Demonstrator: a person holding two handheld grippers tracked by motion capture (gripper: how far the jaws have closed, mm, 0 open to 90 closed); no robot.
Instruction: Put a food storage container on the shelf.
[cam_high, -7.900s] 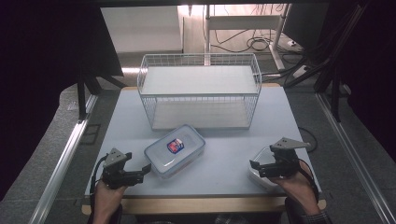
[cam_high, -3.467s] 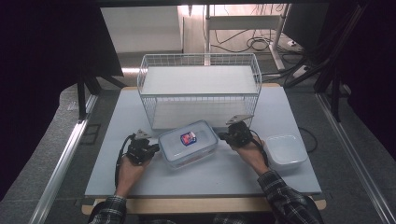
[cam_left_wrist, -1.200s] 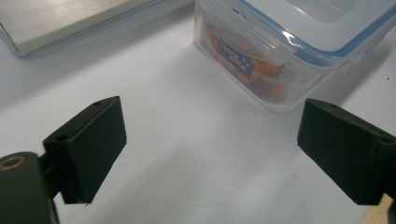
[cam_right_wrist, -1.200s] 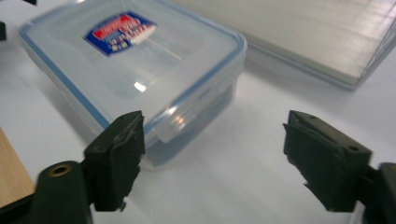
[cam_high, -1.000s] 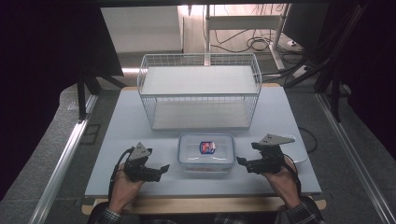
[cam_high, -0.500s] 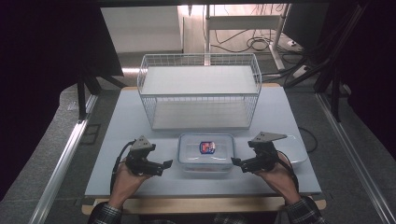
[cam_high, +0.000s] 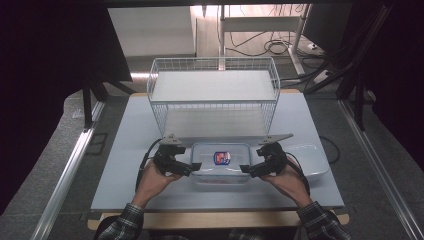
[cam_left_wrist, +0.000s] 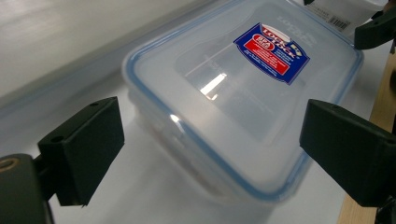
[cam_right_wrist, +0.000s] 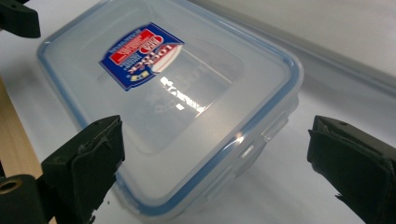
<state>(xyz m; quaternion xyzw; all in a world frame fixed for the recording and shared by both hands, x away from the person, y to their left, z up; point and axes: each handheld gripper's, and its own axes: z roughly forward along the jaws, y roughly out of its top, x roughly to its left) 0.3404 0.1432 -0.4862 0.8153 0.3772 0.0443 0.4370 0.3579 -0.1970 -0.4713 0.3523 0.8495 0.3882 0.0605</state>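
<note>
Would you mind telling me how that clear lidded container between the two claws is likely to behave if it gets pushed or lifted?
The container looks like rigid plastic, so it should keep its shape. Its glossy lid shows sharp reflections, so pads may slip on it. Low and flat-bottomed on the smooth table, it would probably slide rather than tip, and seems light.

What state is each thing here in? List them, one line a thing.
Food container: lid on, flat on the table, between the two grippers.
Wire basket: upright, nothing in it.
Second clear container: no lid on it, at the right.
Left gripper: jaws open, at the container's left end, not pressing it.
Right gripper: jaws open, at its right end, not pressing it.
</note>
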